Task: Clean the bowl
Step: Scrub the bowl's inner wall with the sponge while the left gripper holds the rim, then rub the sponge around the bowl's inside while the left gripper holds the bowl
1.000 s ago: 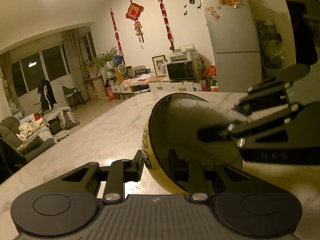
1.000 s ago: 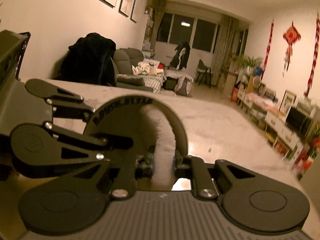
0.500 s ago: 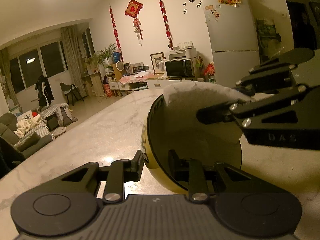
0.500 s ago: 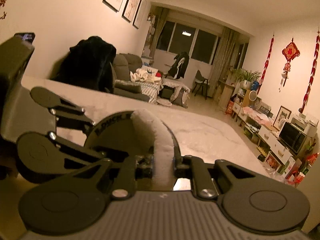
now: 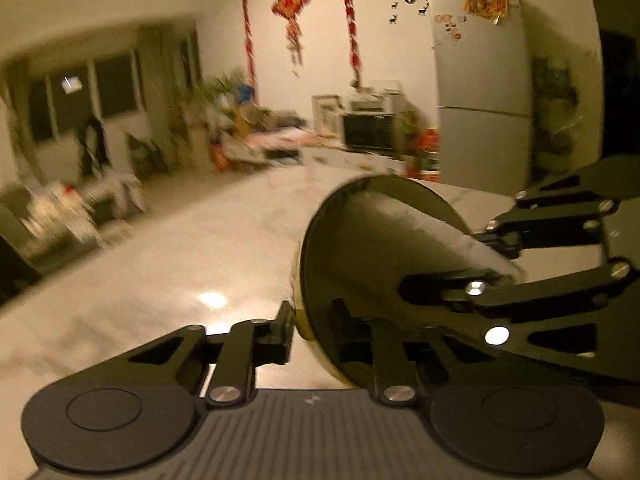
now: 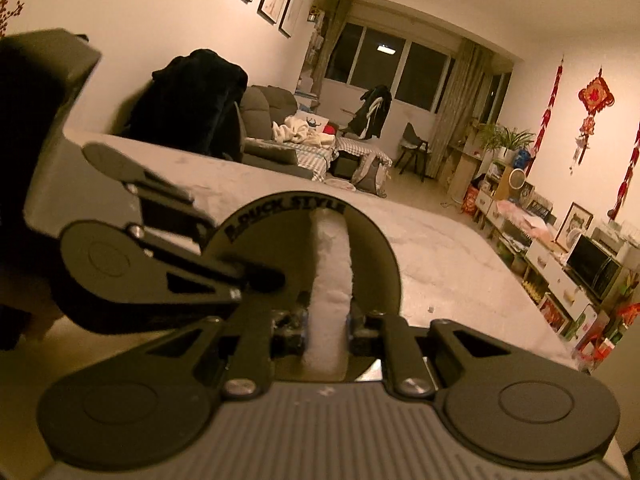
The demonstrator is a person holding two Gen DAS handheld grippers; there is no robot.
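In the left wrist view a bowl [image 5: 360,264], yellow outside and dark inside, stands tilted on its side on the marble table [image 5: 180,248]. My left gripper [image 5: 314,320] is shut on its lower rim. From the right, my right gripper [image 5: 456,260] reaches into the bowl, shut on a white cloth [image 5: 420,224] pressed against the inner wall. In the right wrist view the cloth [image 6: 332,256] runs straight up between the fingers of my right gripper [image 6: 328,320] and across the bowl [image 6: 372,264], lettered "B.DUCK STYLE". My left gripper [image 6: 236,244] holds the rim on the left.
The table [image 6: 460,264] stretches far ahead and to the right. A dark coat [image 6: 192,100] hangs at its far left edge. A fridge [image 5: 480,92] and a microwave [image 5: 368,132] stand beyond the table, and a sofa [image 6: 272,108] is in the room behind.
The cloth rose past the bowl's upper rim half a second ago and has now slid back down inside. The left view has swung and blurred; the bowl stays gripped.
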